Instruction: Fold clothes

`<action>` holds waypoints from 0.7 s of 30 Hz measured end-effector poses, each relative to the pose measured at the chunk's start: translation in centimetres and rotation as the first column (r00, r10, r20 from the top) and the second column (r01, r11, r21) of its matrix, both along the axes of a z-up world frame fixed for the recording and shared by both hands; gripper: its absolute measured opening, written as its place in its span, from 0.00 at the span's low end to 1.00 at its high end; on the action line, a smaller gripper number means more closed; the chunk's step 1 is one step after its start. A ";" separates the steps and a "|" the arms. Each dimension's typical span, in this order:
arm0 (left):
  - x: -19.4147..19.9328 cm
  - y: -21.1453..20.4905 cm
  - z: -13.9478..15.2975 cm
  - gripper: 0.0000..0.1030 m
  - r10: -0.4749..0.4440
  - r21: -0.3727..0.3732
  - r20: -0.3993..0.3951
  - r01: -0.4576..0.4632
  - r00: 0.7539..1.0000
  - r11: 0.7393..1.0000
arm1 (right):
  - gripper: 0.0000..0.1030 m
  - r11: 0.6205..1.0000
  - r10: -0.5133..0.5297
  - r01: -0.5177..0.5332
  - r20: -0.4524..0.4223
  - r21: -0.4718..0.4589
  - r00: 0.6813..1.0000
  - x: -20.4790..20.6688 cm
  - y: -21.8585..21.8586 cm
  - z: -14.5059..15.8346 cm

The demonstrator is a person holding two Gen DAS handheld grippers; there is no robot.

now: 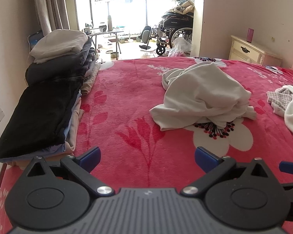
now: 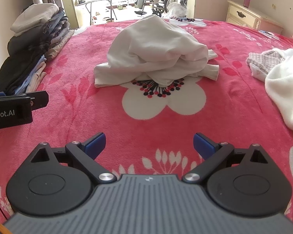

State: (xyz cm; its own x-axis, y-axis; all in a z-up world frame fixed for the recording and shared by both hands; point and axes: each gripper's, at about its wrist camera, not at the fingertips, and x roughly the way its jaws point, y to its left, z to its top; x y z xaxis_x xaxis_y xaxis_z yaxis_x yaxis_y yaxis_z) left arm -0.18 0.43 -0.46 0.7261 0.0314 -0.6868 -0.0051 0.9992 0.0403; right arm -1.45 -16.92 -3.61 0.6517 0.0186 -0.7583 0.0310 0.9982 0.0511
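- Stacked against the left wall: folded clothes (image 1: 48, 101), a black piece on the near pile, a cream piece topping the far one, both piles on the bed's edge.
- Spread over the whole bed: pink floral blanket (image 1: 127, 101), bare between the stack and the middle.
- Hovering low over the blanket's near end: left gripper (image 1: 148, 157), blue-tipped fingers (image 1: 91, 157) wide apart, nothing between them.
- Heaped mid-bed, unfolded, over a white flower print — crumpled white garment (image 2: 156, 48), well apart from both grippers.
- Just right of the left one: right gripper (image 2: 148, 144), fingers (image 2: 202, 144) likewise spread and empty.
- Lying at the right edge: fluffy white cloth (image 2: 283, 89), touching a checked grey cloth (image 2: 263, 62).
- Standing beyond the bed, far right — cream nightstand (image 1: 250, 52).
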 end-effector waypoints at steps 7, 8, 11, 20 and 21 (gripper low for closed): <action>0.0 0.1 0.0 1.00 -0.001 0.001 -0.003 0.001 1.000 1.000 | 0.94 1.000 -0.002 0.002 0.000 -0.002 1.000 -0.1 0.0 0.0; 0.0 0.1 0.0 1.00 0.000 0.000 -0.003 0.000 1.000 1.000 | 0.94 1.000 -0.003 0.003 0.000 -0.002 1.000 -0.1 0.0 0.0; 0.0 0.1 0.0 1.00 0.001 0.000 -0.002 -0.001 1.000 1.000 | 0.94 1.000 -0.006 0.006 0.001 -0.003 1.000 -0.1 0.0 0.1; 0.0 0.1 0.0 1.00 0.003 0.001 -0.003 -0.003 1.000 1.000 | 0.94 1.000 -0.007 0.007 0.000 -0.004 1.000 -0.1 -0.1 0.1; 0.0 0.1 0.0 1.00 0.004 0.002 -0.004 -0.004 1.000 1.000 | 0.94 1.000 -0.007 0.007 0.000 -0.004 1.000 -0.1 -0.1 0.1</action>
